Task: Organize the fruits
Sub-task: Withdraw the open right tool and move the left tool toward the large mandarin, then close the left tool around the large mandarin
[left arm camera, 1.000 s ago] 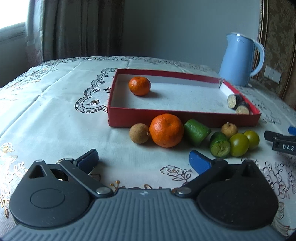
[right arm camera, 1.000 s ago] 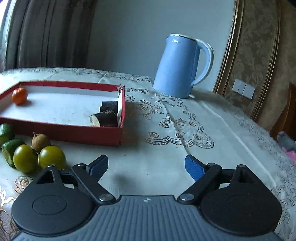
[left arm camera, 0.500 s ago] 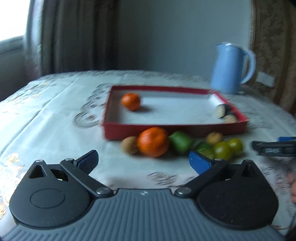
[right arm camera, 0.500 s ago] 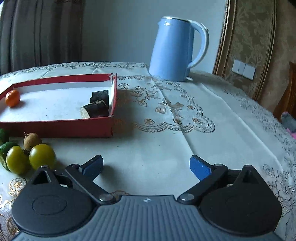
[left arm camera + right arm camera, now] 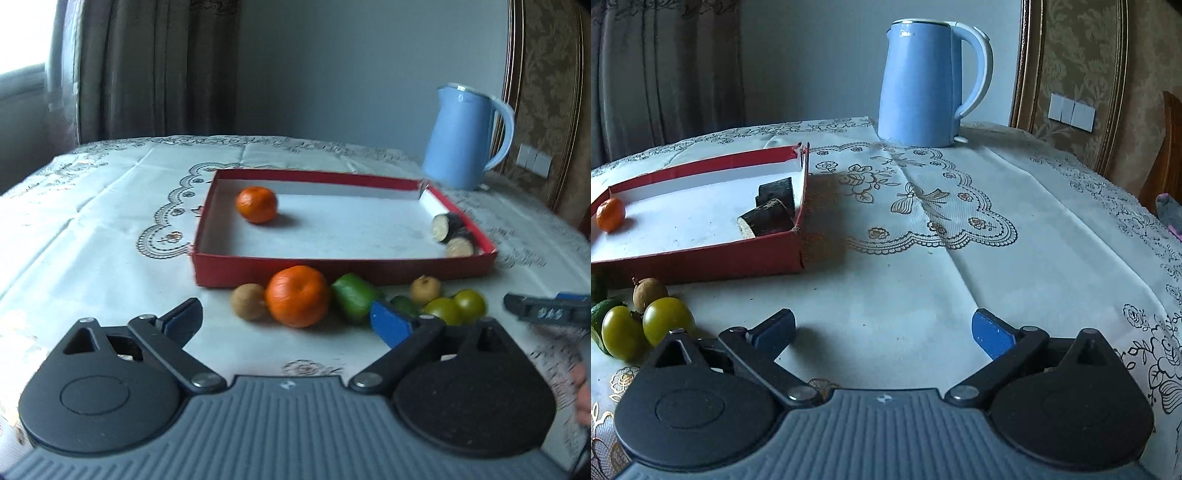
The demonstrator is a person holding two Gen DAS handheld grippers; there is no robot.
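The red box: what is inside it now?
Inside the red box lie one small orange near its left end and two dark cut pieces against its right wall. Its near wall hides a strip of floor.

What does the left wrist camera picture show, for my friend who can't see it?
An open left gripper hovers over a tablecloth, facing a big orange in a row of fruit before a red tray. The tray holds a smaller orange and dark cut pieces; a blue kettle stands behind.
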